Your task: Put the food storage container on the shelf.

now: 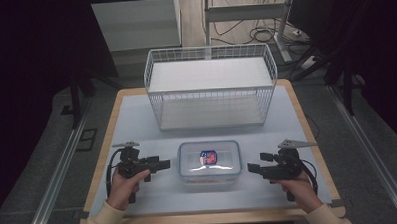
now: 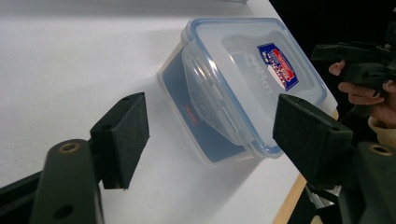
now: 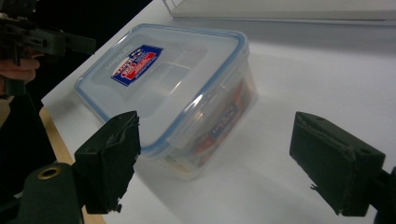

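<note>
The box (image 1: 209, 163) sits lid-on near the front of the table (image 1: 136, 119), dead centre, just in front of the wire basket (image 1: 210, 86). Left gripper (image 1: 164, 164) is level at its left end, jaws wide apart and clear of it, nothing between them. Right gripper (image 1: 252, 167) mirrors it at the right end, jaws spread too, not touching.
</note>
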Motion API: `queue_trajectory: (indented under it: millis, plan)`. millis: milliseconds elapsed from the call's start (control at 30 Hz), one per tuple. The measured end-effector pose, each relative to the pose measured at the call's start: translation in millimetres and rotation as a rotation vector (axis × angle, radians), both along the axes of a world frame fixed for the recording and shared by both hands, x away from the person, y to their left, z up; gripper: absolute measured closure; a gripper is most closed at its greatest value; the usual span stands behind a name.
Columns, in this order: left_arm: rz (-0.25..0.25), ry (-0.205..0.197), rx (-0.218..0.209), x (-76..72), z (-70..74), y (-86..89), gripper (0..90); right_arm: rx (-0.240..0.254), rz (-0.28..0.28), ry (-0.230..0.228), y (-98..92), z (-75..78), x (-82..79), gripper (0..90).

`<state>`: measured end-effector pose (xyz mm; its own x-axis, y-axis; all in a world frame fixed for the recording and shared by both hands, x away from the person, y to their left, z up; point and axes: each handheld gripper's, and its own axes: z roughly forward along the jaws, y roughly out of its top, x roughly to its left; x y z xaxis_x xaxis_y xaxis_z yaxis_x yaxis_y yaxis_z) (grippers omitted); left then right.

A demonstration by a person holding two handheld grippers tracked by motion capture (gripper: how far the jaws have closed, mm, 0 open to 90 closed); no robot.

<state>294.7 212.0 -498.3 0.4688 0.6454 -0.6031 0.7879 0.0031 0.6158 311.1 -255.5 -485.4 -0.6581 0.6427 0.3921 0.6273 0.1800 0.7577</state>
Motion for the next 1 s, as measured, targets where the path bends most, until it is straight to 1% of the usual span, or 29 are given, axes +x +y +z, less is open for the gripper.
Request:
queue_trajectory:
  millis: [100,167,267,367,400,467,600,700,767,800,867,1000]
  plan:
    - [0.011,0.015,-0.025,0.7,0.9,1.0,24.9,-0.007,0.002,0.023,6.8,-2.4,4.4,16.1]
    - [0.009,0.022,-0.039,0.6,1.5,0.3,24.5,-0.007,0.006,0.037,9.4,-4.0,5.9,16.1]
    - [0.003,0.032,-0.038,1.6,0.6,-2.6,24.3,-0.005,0.004,0.048,10.7,-5.1,7.6,16.1]
    - [-0.004,0.044,-0.024,4.3,-2.7,-6.8,24.1,0.009,-0.011,0.063,12.1,-5.9,11.7,16.1]
    - [-0.010,0.048,-0.020,5.3,-4.4,-8.2,24.0,0.006,-0.016,0.067,13.1,-5.9,13.0,16.1]
    - [-0.015,0.056,-0.017,6.7,-7.0,-11.3,24.0,0.003,-0.019,0.071,15.9,-5.7,15.0,16.1]
    - [-0.039,0.088,-0.022,11.2,-14.3,-19.8,24.1,0.010,-0.024,0.075,22.5,-4.7,18.7,16.1]
    - [-0.053,0.113,-0.034,15.0,-20.0,-25.5,24.5,0.009,-0.030,0.078,26.5,-4.3,20.9,15.9]
    - [-0.064,0.124,-0.043,16.5,-22.2,-28.4,24.8,0.005,-0.026,0.077,27.7,-4.3,21.5,15.9]
    - [-0.070,0.123,-0.039,16.9,-22.8,-30.0,24.8,0.007,-0.026,0.077,28.0,-4.3,21.4,15.9]
    - [-0.081,0.133,-0.053,18.4,-24.1,-32.4,24.8,0.007,-0.024,0.074,27.5,-4.1,20.9,15.9]
    - [-0.085,0.152,-0.084,23.6,-27.0,-36.3,26.6,0.005,-0.027,0.065,24.9,-2.7,20.0,15.8]
